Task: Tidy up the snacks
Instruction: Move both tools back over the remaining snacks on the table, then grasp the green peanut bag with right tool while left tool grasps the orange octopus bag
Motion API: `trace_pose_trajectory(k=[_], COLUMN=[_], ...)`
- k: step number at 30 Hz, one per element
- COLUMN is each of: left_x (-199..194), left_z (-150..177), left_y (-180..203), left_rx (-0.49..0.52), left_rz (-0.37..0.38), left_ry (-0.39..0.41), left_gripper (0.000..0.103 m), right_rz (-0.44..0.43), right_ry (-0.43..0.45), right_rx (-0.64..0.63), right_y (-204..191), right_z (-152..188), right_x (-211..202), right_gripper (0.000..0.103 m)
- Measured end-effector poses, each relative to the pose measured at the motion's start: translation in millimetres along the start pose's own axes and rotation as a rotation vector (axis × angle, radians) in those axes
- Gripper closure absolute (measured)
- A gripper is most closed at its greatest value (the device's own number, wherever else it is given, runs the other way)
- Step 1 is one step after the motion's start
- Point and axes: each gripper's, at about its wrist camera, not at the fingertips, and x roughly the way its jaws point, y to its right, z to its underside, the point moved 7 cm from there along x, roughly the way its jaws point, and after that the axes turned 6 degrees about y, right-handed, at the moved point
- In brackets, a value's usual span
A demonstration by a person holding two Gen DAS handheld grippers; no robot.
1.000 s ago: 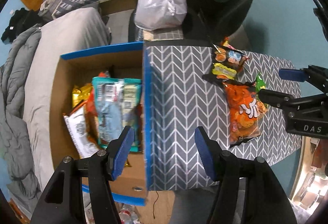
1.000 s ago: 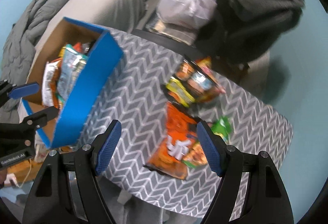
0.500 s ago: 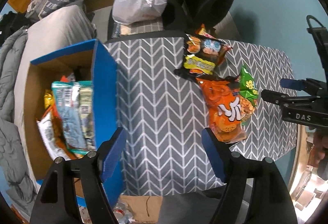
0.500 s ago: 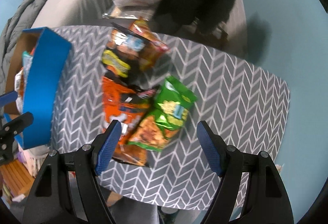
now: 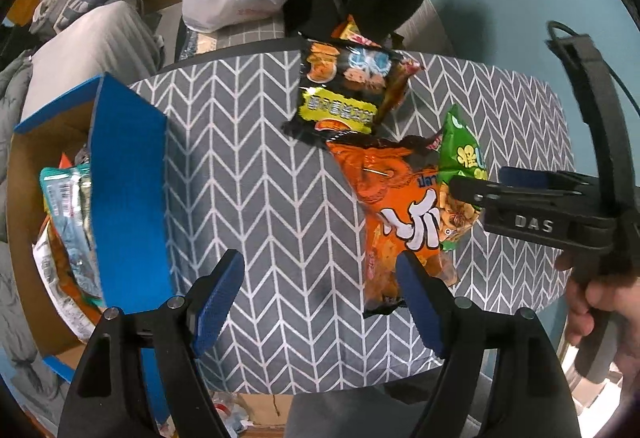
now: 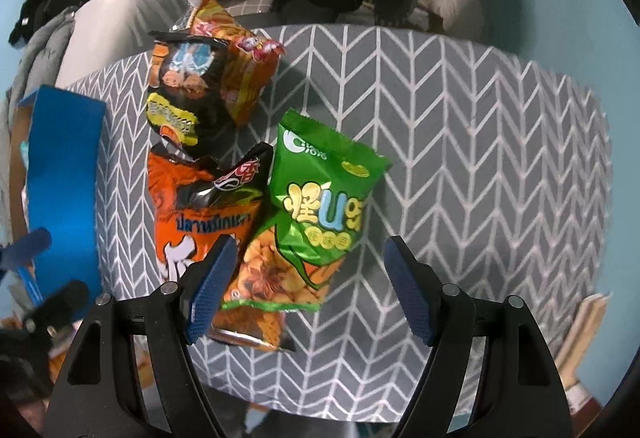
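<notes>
At the tabletop's (image 5: 248,165) left edge stands a blue-walled cardboard box (image 5: 128,177) with snack packets (image 5: 68,205) inside. The left gripper (image 5: 320,302) hangs over bare tabletop near the front edge, its fingers wide and opening, with nothing between them. Toward the middle lie a black packet (image 6: 184,85), an orange packet (image 6: 192,205) and a green packet (image 6: 320,193), overlapping one another. The right gripper (image 6: 308,290) hovers over the green packet, fingers apart, gripping nothing.
</notes>
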Motion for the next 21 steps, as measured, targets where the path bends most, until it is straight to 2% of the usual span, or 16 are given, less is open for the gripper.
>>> trace_pose_trajectory(k=[9,13,16,21], left_x=[8.9,14.1,18.2,27.8], left_z=[-0.3,-3.2,-5.5,-6.8], left_y=[10.9,17.3,24.9,41.8], left_rx=[-0.028,-0.026,-0.022,-0.015], left_rz=[0.026,0.029,0.037,0.060], left_ry=[-0.026,-0.037,-0.048,-0.073], left_gripper=[0.024,0.024,0.024,0.023], right_rz=[-0.028,0.038,0.071,0.080], right_ry=[-0.040,-0.051,-0.071,-0.070], right_rx=[0.034,-0.028,-0.029,-0.004], right_y=[6.0,17.3,35.1,67.5], right_z=[7.8,16.1,25.0,35.7], right_x=[34.2,36.3,38.0,32.6], right_gripper=[0.027,0.027,0.027,0.027])
